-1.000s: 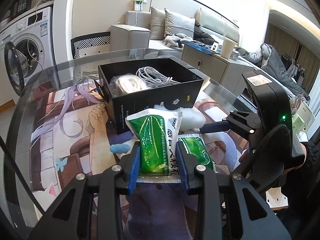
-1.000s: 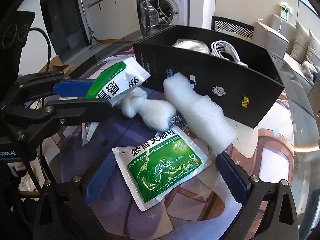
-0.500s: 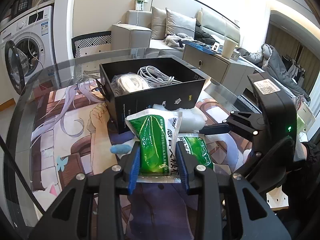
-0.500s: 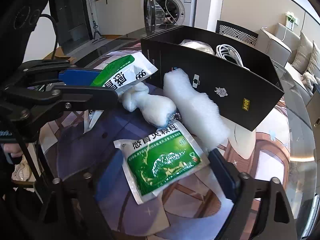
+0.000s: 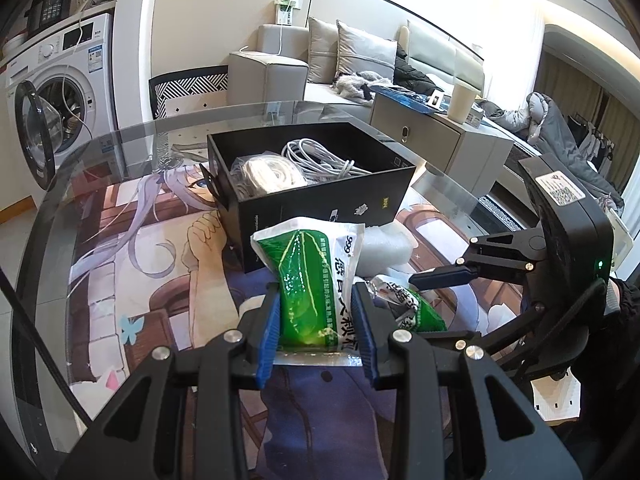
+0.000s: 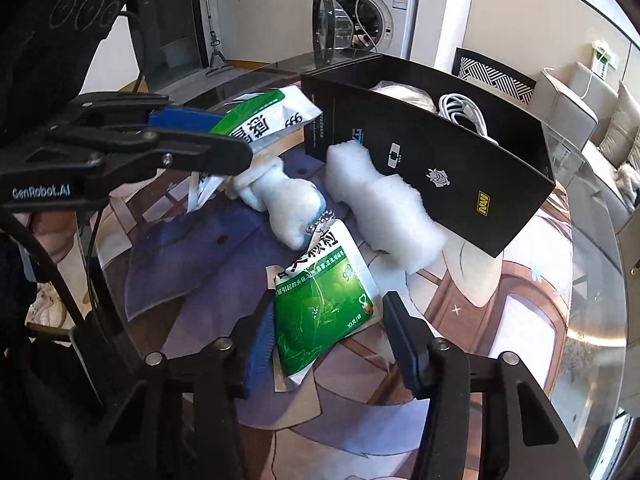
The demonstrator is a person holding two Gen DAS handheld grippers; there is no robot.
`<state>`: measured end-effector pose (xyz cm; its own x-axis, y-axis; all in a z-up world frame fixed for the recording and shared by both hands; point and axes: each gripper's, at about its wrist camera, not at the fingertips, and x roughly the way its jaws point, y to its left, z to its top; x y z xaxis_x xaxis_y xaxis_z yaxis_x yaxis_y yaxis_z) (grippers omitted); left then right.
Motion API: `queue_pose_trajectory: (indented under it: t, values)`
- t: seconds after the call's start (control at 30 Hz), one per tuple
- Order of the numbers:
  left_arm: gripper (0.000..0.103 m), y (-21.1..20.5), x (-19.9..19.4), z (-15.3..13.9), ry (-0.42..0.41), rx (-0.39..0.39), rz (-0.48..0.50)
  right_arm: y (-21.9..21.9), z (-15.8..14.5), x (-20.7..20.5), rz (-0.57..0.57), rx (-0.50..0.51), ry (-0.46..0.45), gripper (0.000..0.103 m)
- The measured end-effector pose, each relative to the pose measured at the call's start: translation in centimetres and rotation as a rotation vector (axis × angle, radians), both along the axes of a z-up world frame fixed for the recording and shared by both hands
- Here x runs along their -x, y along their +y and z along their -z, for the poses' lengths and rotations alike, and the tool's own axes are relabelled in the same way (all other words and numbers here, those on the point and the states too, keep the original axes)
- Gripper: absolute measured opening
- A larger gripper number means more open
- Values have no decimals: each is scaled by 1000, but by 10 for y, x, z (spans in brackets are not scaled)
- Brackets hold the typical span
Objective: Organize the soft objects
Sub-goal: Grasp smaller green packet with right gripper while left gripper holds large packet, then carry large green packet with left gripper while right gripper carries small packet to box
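Narrowing since a second ago, right gripper (image 6: 326,344) jaws are closing around the crumpled green-and-white foil sachet (image 6: 320,304), right pad not touching; left gripper (image 5: 316,334) jaws stay clamped on another green sachet (image 5: 314,280), black cardboard box (image 5: 320,208) just beyond.

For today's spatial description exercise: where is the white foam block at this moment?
In the right wrist view, the white foam block lies on the table, against the black box's front wall, right of the white plush toy.

I see glossy crinkled plastic on both green sachets (image 5: 316,280) (image 6: 324,308). Matt black cardboard box (image 6: 440,160), fluffy white wadding (image 6: 384,208) beside it. Smooth reflective glass table (image 5: 100,160) over a printed mat. Ribbed blue rubbery pads (image 5: 268,332) on my grippers.
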<state>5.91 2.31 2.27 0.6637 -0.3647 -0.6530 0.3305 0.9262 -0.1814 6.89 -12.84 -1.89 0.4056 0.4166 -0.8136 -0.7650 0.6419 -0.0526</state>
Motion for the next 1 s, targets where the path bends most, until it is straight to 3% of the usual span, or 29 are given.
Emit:
queue_pose_trajectory:
  t: [0.4,1.0]
  values:
    - [33,2,1,-3,-8,5,-14,-24,-13,9,18,-37,-19,46]
    - [33,2,3,-13,-42,15,-44,-51,-64,10,108,-141,-132,46]
